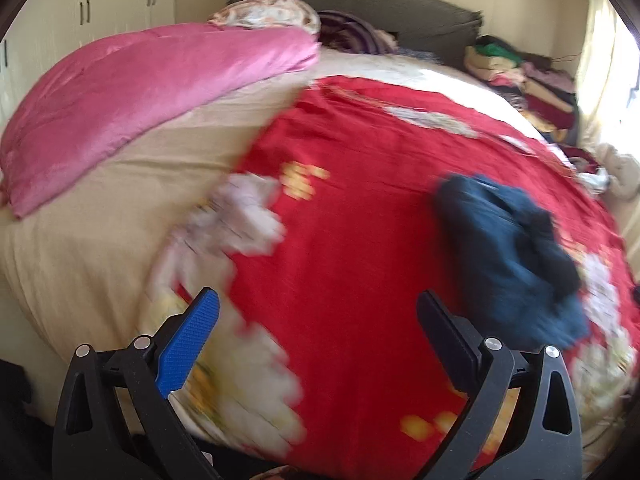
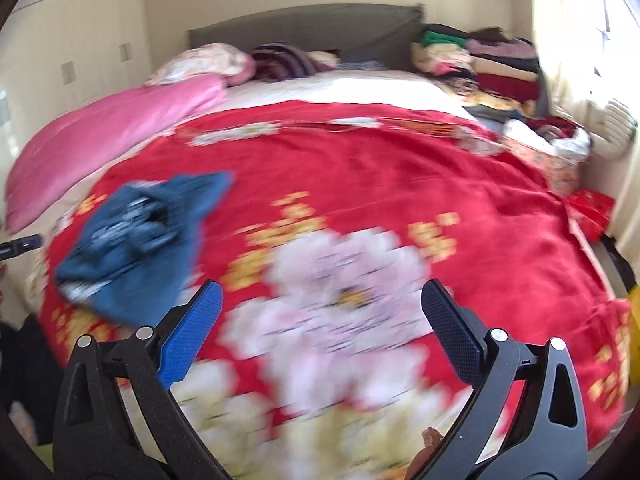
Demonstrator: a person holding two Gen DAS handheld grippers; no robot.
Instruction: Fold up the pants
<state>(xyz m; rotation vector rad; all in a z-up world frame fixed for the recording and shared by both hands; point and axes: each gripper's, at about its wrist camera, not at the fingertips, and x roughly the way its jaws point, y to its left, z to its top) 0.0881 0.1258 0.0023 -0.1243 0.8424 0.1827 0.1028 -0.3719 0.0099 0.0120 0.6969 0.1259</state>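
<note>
Blue pants (image 1: 516, 256) bunched on red blanket (image 1: 352, 208), axis unclear; both hand-held grippers spread, empty.

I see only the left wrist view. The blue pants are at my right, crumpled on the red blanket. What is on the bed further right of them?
Observer: In the right wrist view the red blanket goes on past the pants, with a big pale flower print.
Operator: Is the right gripper holding anything?
Observer: No. The right gripper is open and empty above that flower.
Operator: Is my left gripper visible there?
Observer: Only a dark tip shows at the left edge; I cannot tell what it is. In your view the left gripper is open.
</note>
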